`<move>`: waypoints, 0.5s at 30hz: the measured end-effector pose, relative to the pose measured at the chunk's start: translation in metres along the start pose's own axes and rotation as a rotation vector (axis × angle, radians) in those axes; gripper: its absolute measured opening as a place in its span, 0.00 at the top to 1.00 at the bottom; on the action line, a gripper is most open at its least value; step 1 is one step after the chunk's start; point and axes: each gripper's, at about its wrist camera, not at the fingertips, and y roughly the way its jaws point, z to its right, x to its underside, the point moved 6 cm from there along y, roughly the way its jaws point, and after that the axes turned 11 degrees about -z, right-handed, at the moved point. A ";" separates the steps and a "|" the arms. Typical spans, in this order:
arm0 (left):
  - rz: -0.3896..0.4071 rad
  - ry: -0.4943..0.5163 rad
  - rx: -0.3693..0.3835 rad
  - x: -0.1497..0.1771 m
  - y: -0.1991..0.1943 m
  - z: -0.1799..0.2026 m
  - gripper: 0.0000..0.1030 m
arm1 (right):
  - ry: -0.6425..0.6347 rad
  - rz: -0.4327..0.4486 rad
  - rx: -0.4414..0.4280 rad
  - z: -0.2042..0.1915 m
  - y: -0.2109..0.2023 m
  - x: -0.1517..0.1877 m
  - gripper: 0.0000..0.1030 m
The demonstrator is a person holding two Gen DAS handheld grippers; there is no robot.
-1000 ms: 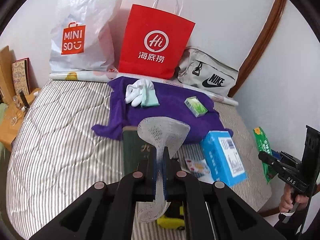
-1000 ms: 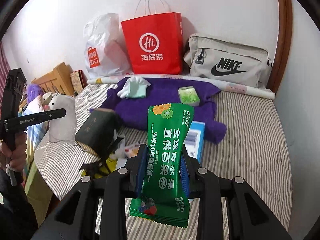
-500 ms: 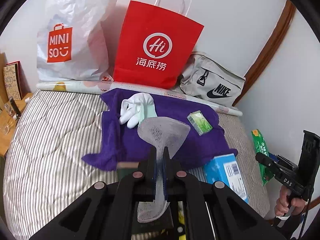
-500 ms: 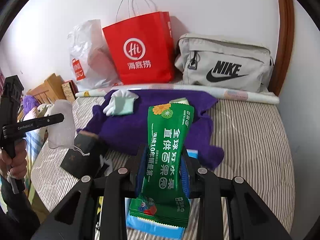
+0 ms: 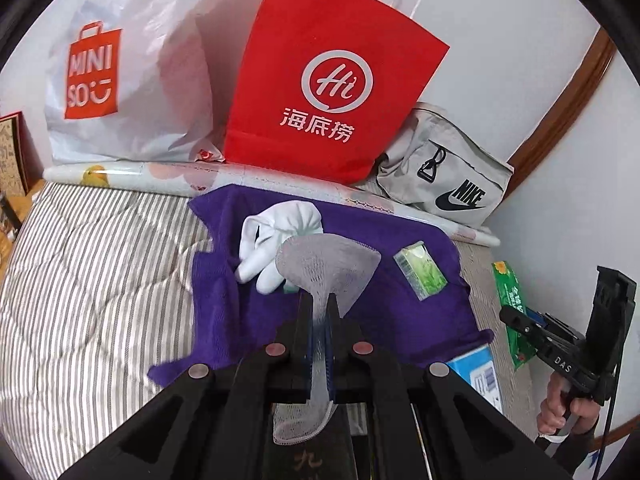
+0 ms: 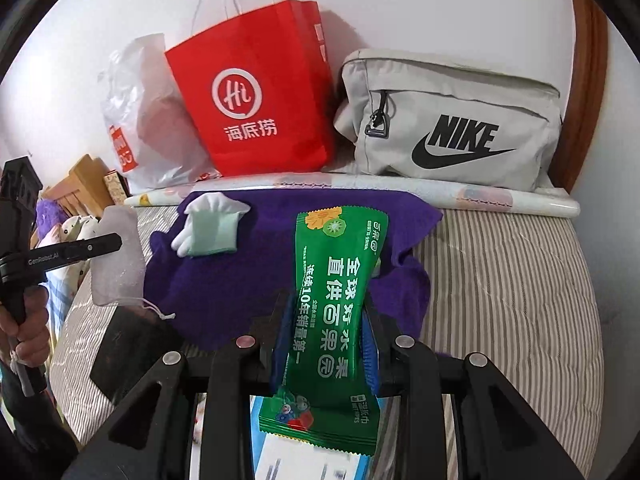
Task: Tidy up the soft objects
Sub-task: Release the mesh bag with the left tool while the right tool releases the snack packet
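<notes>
On the striped bed (image 5: 100, 280), a purple towel (image 5: 248, 320) lies spread near the far edge, just in front of a roll of patterned paper (image 5: 168, 170). Against the wall behind: white plastic bag (image 5: 132, 80) at left, red paper bag (image 5: 328, 80) in the middle, grey pouch (image 6: 452, 120) at right.

On the towel: a white glove bundle (image 5: 276, 232) toward the far left, a small green box (image 5: 420, 272) to the right of it in the left wrist view.

Left gripper (image 5: 319, 308) clenched on a white mesh pouch (image 5: 328, 268), which fans out above the pinched fingers, over the towel's near part. A thin string hangs from the pouch in the right wrist view.

Right gripper (image 6: 326, 320) grasping a green wet-wipes packet (image 6: 336, 300) upright by its sides, over the towel's near right edge. A blue box (image 6: 280, 456) lies on the bed below it.

A dark flat case (image 6: 128, 348) lies on the bed left of the towel's near corner. The person's hand (image 6: 28, 336) holds the left gripper's handle at the left edge.
</notes>
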 end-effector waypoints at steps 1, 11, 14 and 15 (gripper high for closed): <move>-0.002 -0.002 0.000 -0.003 0.003 0.001 0.95 | -0.001 0.000 0.001 0.000 0.003 -0.002 0.70; -0.079 -0.004 -0.012 -0.012 0.048 -0.007 0.95 | -0.003 -0.062 0.020 0.011 0.048 -0.015 0.70; -0.098 0.000 -0.021 -0.011 0.056 -0.009 0.95 | 0.004 -0.087 0.027 0.017 0.060 -0.016 0.70; -0.104 0.000 -0.025 -0.012 0.058 -0.010 0.95 | 0.005 -0.093 0.026 0.018 0.063 -0.016 0.70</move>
